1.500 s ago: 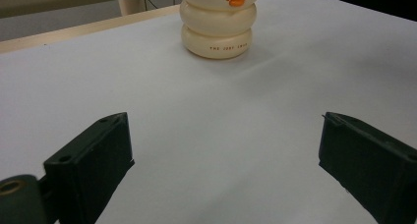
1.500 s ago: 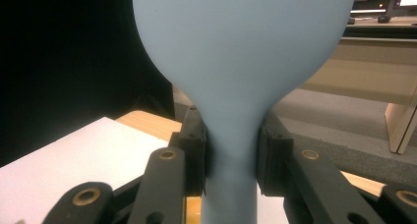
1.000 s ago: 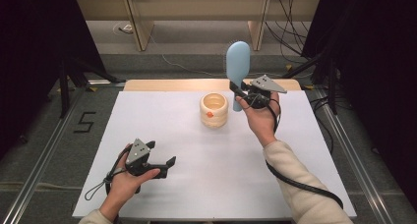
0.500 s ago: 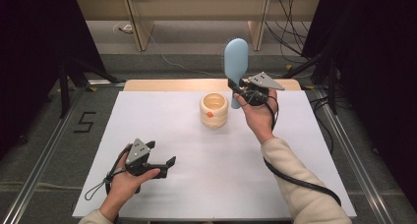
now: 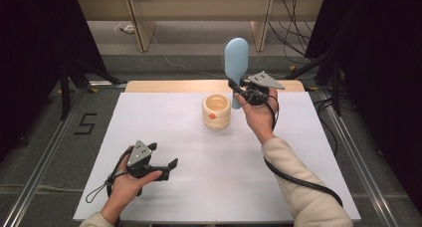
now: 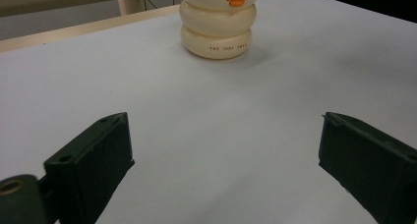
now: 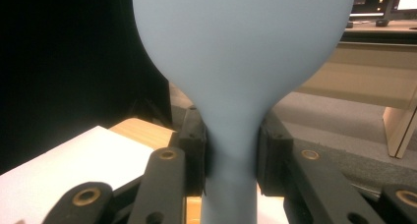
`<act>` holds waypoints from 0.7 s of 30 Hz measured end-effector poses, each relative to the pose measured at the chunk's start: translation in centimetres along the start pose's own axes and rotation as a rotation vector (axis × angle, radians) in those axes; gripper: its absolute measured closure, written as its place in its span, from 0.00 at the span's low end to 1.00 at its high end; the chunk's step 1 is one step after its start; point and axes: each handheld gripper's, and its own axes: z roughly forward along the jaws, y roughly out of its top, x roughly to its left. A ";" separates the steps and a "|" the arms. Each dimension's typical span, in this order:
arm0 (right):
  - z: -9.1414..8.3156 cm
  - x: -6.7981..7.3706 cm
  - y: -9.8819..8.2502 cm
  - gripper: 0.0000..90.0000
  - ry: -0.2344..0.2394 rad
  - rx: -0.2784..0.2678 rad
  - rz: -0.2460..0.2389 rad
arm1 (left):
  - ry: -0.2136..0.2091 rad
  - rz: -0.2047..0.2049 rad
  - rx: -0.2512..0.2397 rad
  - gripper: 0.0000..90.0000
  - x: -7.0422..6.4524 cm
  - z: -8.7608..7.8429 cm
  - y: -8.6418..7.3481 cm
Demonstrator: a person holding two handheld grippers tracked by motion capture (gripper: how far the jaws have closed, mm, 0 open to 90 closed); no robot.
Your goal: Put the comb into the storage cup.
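Now holding tight: right gripper (image 5: 242,93) pinches the thin neck of the blue hairbrush (image 5: 236,57), both jaws pressed on it, closed only as far as the handle lets them. Seen up close in the right gripper view too, with the hairbrush (image 7: 236,62) wedged between the two black jaws. Stands almost straight up, fat head on top, handle end pointing down. Hangs in the air in the upper middle of the high view, above the far edge of the white table (image 5: 298,152).

Just left of the handle end and a bit lower in the frame, the cream duck cup (image 5: 216,111), open mouth up. Probably needs a small shift left and then down to drop the handle in. Much closer to the right hand than to the left.

Lower left of the frame: left gripper (image 5: 162,155), jaws wide apart, nothing in them, pointing at the duck cup (image 6: 216,22) from well away.

Compared with a second ago, hardly any change: hairbrush a touch higher, left gripper in the same spot.
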 end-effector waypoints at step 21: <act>0.7 -0.1 0.0 0.78 -0.011 -0.011 0.005 | -0.001 -0.001 -0.001 0.06 0.0 0.0 0.0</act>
